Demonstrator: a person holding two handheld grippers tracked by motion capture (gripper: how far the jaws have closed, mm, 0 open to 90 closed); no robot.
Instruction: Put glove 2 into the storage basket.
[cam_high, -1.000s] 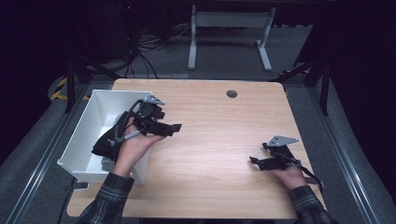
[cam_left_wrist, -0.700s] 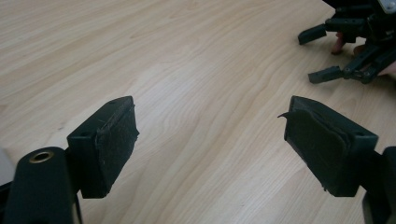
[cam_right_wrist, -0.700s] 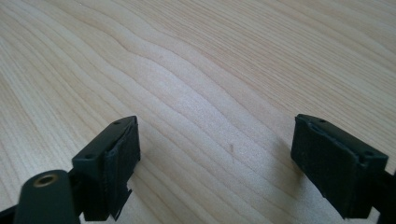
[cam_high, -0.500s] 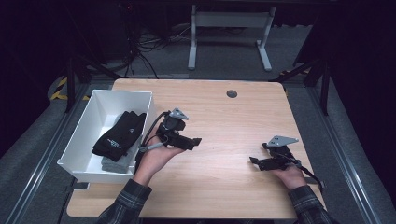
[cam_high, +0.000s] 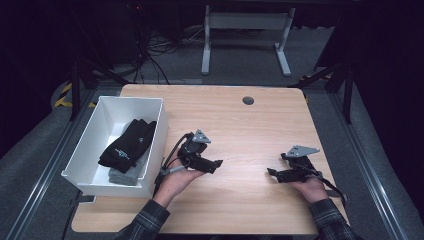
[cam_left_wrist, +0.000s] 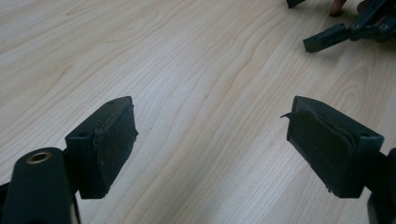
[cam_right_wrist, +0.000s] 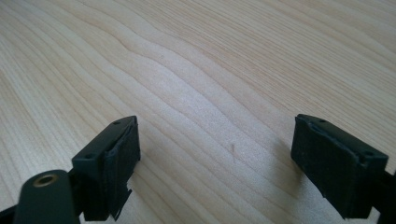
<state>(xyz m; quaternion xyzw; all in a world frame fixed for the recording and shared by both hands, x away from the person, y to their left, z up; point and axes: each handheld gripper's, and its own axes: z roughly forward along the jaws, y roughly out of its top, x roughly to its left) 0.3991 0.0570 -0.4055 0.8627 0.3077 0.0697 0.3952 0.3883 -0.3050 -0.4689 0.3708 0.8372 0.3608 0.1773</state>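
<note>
Black fabric glove (cam_high: 128, 146) lying on a grey one inside the white rectangular plastic bin (cam_high: 88, 166) at the wooden table's (cam_high: 250, 130) left edge, left gripper (cam_high: 214, 165) beside the bin, jaws wide and empty, right gripper (cam_high: 274, 173) well apart, jaws wide, empty.

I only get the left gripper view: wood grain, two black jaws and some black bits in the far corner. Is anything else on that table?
Observer: Yes, a white bin stands at the table's left edge, beside the left gripper.
Operator: Is there something inside it?
Observer: A black glove lies in it, on top of something grey that I cannot identify.
Operator: And those black bits in my corner?
Observer: That is the right gripper, resting near the table's right side with its jaws open on bare wood.
Operator: Is the table marked anywhere?
Observer: It has one small dark round spot near its far edge.
</note>
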